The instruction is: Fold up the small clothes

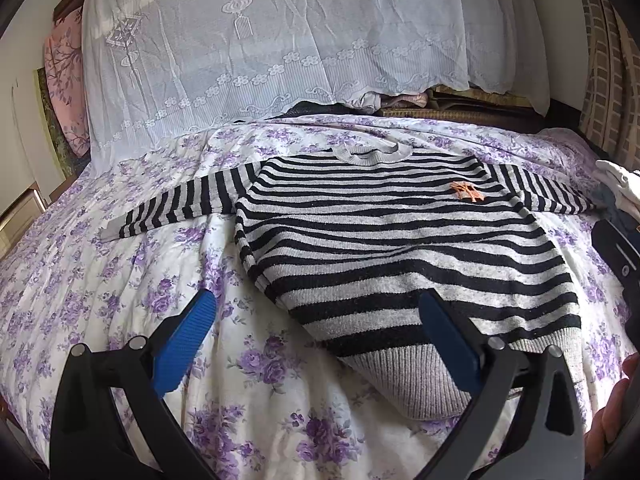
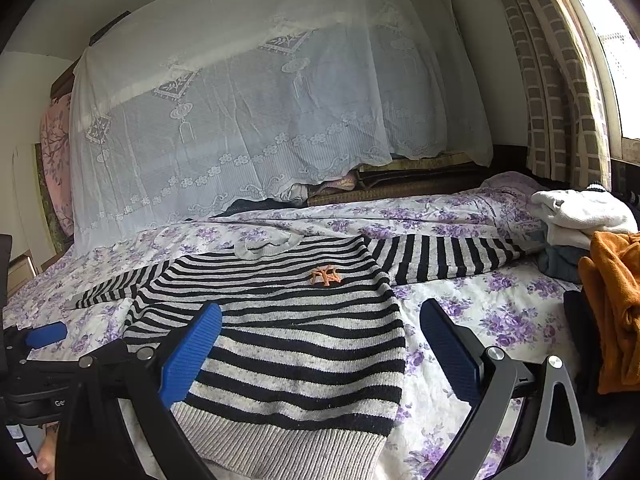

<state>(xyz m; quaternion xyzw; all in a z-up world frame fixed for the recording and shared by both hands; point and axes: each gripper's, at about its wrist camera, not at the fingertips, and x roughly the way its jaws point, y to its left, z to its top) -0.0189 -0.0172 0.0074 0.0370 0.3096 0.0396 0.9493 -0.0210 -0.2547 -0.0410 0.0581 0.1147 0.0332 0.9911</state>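
A black-and-grey striped sweater [image 1: 380, 232] with a small orange logo [image 1: 466, 191] lies flat, face up, on the floral bedspread [image 1: 100, 300], sleeves spread to both sides. It also shows in the right wrist view [image 2: 288, 340]. My left gripper [image 1: 320, 332] is open and empty, hovering over the sweater's lower left hem corner. My right gripper [image 2: 320, 344] is open and empty over the lower right hem corner. The left gripper's blue fingertip [image 2: 46, 334] shows at the left edge of the right wrist view.
A pile of clothes, white [image 2: 580, 212] and orange [image 2: 616, 300], sits on the bed's right side. A lace cloth [image 2: 260, 120] covers stacked things behind the bed. A checked curtain [image 2: 560, 100] hangs at the right by the window.
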